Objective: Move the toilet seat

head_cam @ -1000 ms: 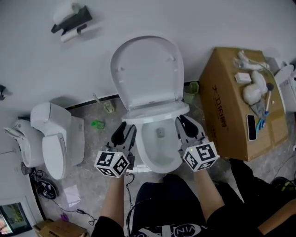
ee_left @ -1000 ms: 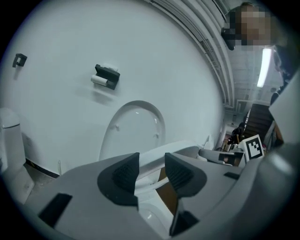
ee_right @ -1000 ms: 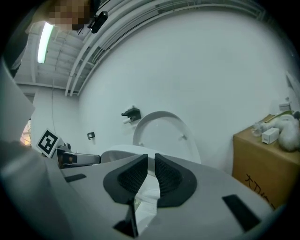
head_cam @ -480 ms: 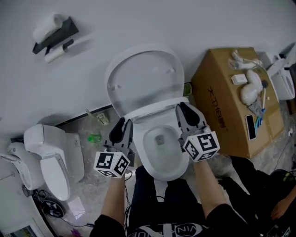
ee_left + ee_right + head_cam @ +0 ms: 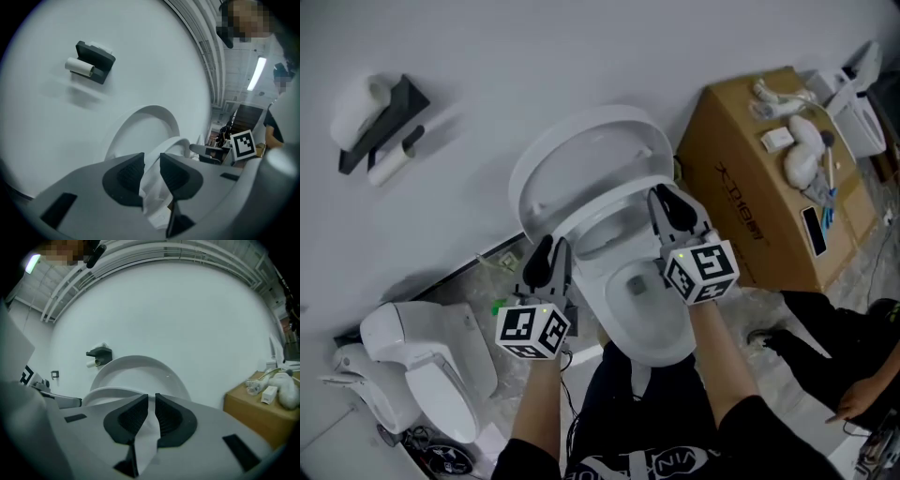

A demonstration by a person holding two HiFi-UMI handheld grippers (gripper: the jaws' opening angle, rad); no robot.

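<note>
The toilet seat [image 5: 598,214] sits in the middle of the head view, a white ring caught partway between the bowl [image 5: 649,330] below it and the upright lid [image 5: 581,155] leaning on the wall above it. Its long axis runs from the hinge at the back, under the lid, down towards the person at the bottom of the frame.

The two tongs take it from opposite flanks. The left tongs [image 5: 547,264] have just been closing, and in the left gripper view the seat's white rim stands between the pads, which are clamped on it. The right tongs [image 5: 669,210] are clamped on the rim of the other flank (the right gripper view shows the white edge pinched tight between the dark pads). The right pair sits higher in the frame, closer to the hinge end than the left.

Everything now turns on that hinge line: the seat can only swing about it, up to the lid or down to the bowl, so by my reading both hands must travel together along the same arc.
</note>
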